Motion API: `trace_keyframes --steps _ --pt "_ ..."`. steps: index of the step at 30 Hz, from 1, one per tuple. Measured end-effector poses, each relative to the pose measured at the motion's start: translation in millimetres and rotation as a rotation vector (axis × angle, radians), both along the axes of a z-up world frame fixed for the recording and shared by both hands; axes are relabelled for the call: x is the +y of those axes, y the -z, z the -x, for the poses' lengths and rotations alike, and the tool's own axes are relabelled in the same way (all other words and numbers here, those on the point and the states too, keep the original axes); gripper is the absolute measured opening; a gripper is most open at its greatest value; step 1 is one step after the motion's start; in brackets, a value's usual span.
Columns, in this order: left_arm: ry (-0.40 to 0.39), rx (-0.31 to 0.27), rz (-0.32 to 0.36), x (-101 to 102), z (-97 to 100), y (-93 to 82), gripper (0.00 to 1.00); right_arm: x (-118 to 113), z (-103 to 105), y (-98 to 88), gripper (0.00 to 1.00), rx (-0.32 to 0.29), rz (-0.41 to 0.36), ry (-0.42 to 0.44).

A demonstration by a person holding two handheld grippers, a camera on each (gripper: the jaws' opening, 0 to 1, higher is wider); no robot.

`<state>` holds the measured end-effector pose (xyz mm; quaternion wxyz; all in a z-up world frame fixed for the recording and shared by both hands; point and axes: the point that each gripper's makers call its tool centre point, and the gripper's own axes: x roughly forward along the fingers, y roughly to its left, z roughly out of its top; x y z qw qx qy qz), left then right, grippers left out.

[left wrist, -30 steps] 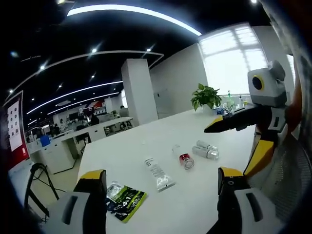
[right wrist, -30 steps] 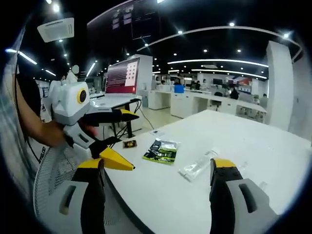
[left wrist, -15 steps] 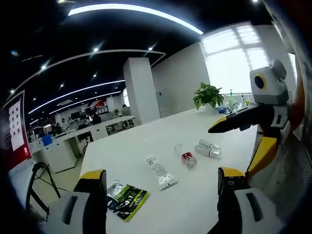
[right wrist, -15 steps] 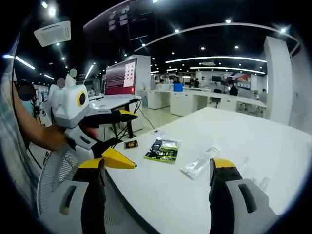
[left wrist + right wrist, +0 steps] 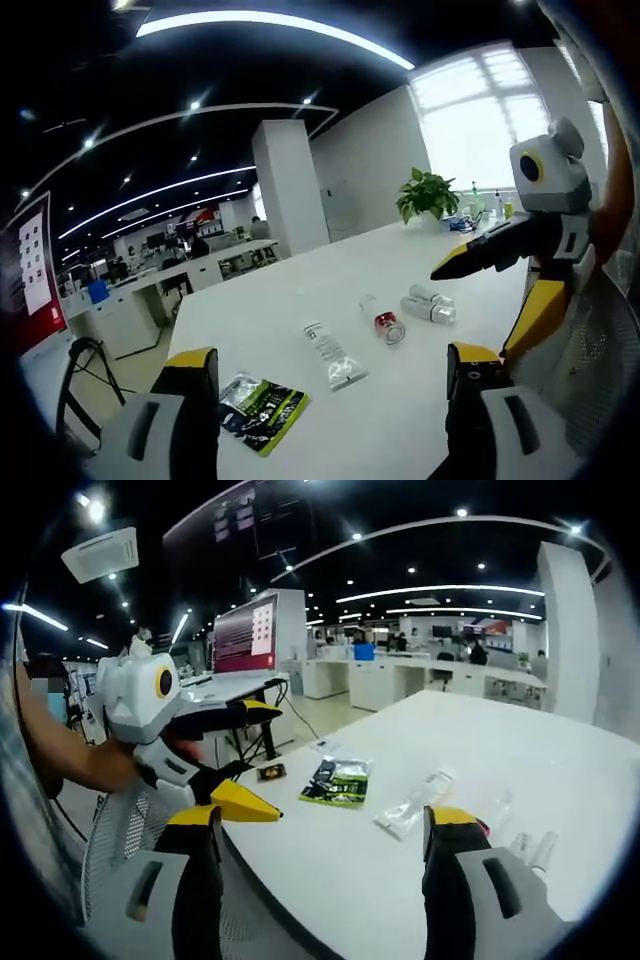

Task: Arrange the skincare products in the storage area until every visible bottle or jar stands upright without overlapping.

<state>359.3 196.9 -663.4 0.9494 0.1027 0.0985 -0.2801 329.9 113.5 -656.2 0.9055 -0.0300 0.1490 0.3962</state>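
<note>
Both grippers, left gripper (image 5: 330, 395) and right gripper (image 5: 320, 855), share grey-white moulded bodies, black jaws and yellow tips; the person's bare forearm (image 5: 75, 760) holds one

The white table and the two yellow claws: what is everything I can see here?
Table: one, white, under all the products.
Green-and-black sachet: one, lying flat near the table's near edge.
Small dark packet: one, brownish, at the table edge beside the sachet.
Clear tube: one, transparent with print, lying flat mid-table.
Red-capped bottle: one, clear, lying on its side past the tube.
Clear bottles: apparently two, lying side by side next to the red-capped one.
Potted plant: one, green, far end of the table.
Mesh chair back: one, white, by the table edge.
Left gripper: one, grey with yellow tips, open, above the table.
Right gripper: one, same colours, open, holding nothing.
Person's forearm: one, behind the left gripper.
</note>
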Motion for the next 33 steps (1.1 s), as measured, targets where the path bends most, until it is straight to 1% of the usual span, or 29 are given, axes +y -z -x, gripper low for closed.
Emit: trace_keyframes --steps 13,21,33 --pt "-0.005 -0.003 -0.017 -2.1 -1.0 0.2 0.97 -0.8 -2.4 5.6 0.8 0.022 0.003 0.001" --pt "-0.012 0.018 -0.044 -1.4 -1.8 6.0 0.97 -0.3 -2.2 7.9 0.79 0.032 0.005 -0.002" --pt "-0.013 0.052 -0.066 -2.1 -1.6 14.6 0.97 -0.7 -1.3 9.6 0.78 0.011 0.032 -0.009"
